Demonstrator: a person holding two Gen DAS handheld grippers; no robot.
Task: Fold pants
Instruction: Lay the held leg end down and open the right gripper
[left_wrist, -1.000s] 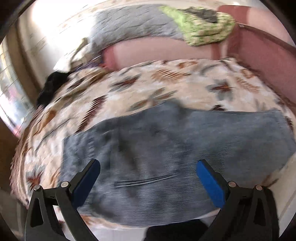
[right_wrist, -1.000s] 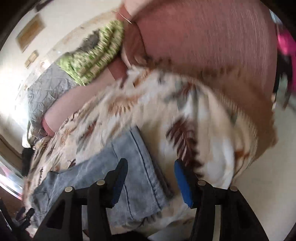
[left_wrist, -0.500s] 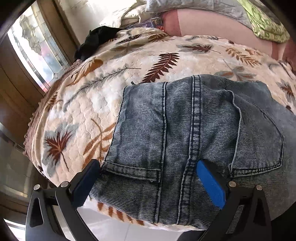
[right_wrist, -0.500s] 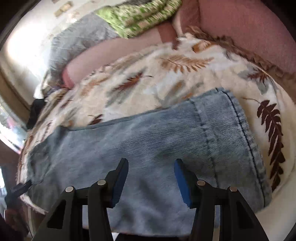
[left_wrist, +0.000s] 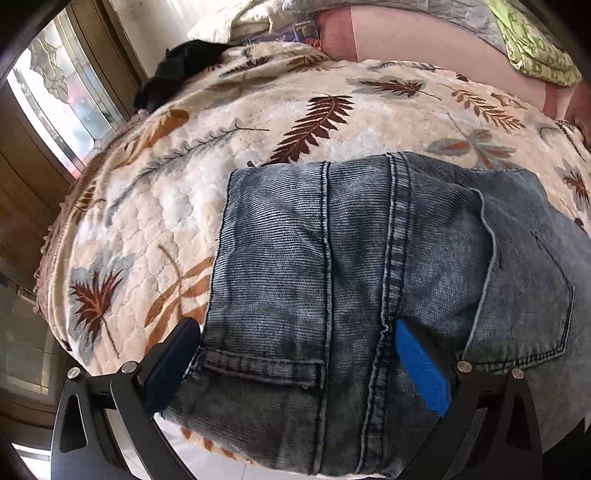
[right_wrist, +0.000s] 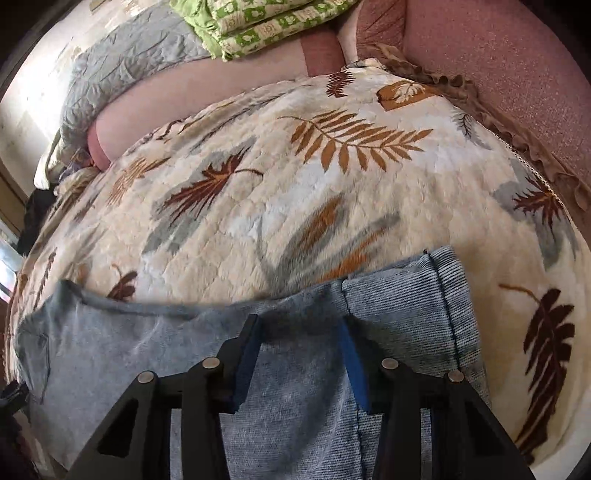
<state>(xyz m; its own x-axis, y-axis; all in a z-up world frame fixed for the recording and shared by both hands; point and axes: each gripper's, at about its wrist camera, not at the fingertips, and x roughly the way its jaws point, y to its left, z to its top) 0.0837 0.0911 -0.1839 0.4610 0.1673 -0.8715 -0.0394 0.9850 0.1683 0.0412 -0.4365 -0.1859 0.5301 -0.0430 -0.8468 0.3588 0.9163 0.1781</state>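
Observation:
Blue denim pants (left_wrist: 351, 280) lie flat on a leaf-patterned blanket (left_wrist: 229, 147) along the near edge of the bed. In the left wrist view the waistband end with a back pocket and centre seam fills the lower middle. My left gripper (left_wrist: 295, 332) is open, low over the waistband, its blue pads (left_wrist: 421, 362) straddling the denim. In the right wrist view the leg and hem end (right_wrist: 424, 306) lies across the bottom. My right gripper (right_wrist: 301, 325) is open, close over the leg near the hem, empty.
A pink sofa back and arm (right_wrist: 498, 62) border the blanket (right_wrist: 295, 184). A folded green cloth (right_wrist: 258, 22) and a grey quilt (right_wrist: 122, 74) lie on top. A black garment (left_wrist: 181, 70) lies at the far left by a window (left_wrist: 55, 110). Tiled floor shows below.
Both grippers have dropped closer to the pants. The left view swung from the legs to the waistband end. The right view swung left and down onto the leg near the hem.

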